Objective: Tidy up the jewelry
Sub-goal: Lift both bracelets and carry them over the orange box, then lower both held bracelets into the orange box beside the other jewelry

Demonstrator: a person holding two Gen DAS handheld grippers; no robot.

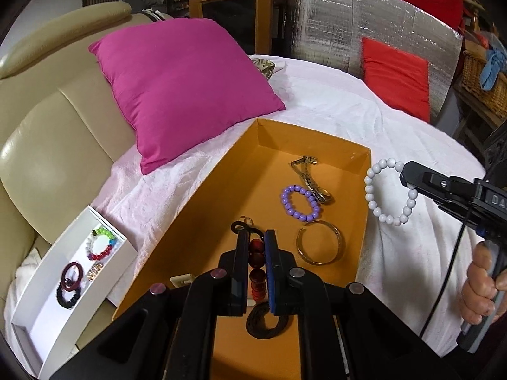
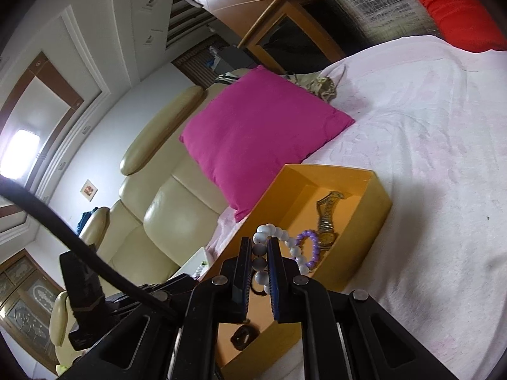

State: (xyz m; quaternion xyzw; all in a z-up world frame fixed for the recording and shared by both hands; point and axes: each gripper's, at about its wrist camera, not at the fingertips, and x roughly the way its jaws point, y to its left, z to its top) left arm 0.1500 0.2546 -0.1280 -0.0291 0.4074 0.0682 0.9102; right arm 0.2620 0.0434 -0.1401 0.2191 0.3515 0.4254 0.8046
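An orange box (image 1: 364, 190) lies on the bed and holds a purple bead bracelet (image 1: 299, 202), a gold watch (image 1: 312, 180), a gold bangle (image 1: 318, 245) and a dark cord ring (image 1: 266, 324). My left gripper (image 1: 256, 237) is shut on a dark red bead bracelet (image 1: 256, 264) over the box's near end. My right gripper (image 2: 257, 245) is shut on a white bead bracelet (image 2: 259, 262), which also shows in the left wrist view (image 1: 388, 191), held just right of the box wall. A white tray (image 1: 38, 291) at the left holds a multicoloured bracelet (image 1: 101, 243) and dark rings.
A magenta pillow (image 1: 180, 88) leans on a cream leather headboard (image 1: 47, 145) behind the box. A white blanket (image 1: 332, 95) covers the bed. A red cushion (image 1: 396, 76) stands at the back right against a silver panel.
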